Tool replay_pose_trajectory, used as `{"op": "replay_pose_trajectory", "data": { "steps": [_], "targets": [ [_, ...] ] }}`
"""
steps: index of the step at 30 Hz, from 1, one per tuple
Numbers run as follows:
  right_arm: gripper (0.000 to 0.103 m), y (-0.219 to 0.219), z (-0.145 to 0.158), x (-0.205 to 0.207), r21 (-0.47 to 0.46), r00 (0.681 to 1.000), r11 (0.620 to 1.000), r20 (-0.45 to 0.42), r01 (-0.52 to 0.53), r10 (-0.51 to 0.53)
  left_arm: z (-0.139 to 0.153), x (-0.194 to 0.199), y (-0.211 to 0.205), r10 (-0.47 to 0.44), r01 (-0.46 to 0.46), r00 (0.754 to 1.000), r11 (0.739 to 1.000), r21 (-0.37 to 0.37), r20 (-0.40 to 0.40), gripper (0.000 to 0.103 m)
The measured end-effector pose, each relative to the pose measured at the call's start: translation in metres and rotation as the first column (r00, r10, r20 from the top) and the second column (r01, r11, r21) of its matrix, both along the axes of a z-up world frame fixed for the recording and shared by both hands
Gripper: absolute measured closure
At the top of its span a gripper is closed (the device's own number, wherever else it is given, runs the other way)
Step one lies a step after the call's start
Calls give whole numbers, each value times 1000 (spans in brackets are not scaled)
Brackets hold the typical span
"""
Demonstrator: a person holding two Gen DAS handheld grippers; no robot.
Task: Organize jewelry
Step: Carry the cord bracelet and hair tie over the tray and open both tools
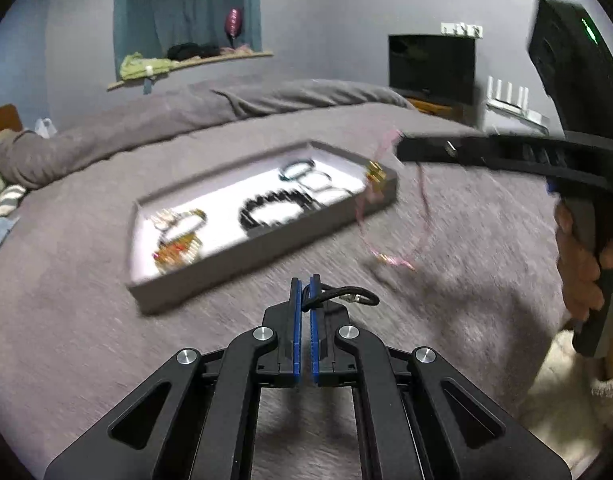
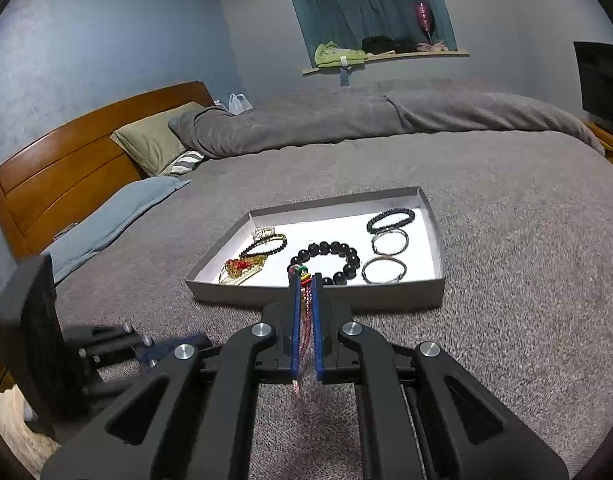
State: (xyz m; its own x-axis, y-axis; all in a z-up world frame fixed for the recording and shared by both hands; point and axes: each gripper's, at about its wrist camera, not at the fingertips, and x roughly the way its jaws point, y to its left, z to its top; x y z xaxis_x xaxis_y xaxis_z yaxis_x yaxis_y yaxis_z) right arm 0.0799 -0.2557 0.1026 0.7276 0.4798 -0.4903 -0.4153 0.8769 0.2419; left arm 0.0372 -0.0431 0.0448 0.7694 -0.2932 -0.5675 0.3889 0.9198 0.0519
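Both claws are clenched — left claw [image 1: 305, 284] on a dark cord bracelet [image 1: 346, 295], right claw [image 2: 305, 280] on a pink necklace [image 2: 304, 320] — above the bed [image 2: 506, 260]. Step: carrying. Next, release each into a bare patch of the tray [image 2: 436, 236].

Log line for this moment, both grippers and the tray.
left gripper: shut on black cord bracelet | right gripper: shut on pink strand | tray: on bed, holds bracelets
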Motion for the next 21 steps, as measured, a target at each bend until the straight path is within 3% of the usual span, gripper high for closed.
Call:
{"op": "replay_pose_trajectory", "data": {
  "steps": [12,21],
  "targets": [
    [98,16,35,38,-22,996,1000,92,21,-19,41,67,50,163,-162,987,986,-50,14,99],
    [98,46,35,112,-73,996,996,84,45,-39,16,123,34,178,-177,983,984,16,-47,98]
  ]
}}
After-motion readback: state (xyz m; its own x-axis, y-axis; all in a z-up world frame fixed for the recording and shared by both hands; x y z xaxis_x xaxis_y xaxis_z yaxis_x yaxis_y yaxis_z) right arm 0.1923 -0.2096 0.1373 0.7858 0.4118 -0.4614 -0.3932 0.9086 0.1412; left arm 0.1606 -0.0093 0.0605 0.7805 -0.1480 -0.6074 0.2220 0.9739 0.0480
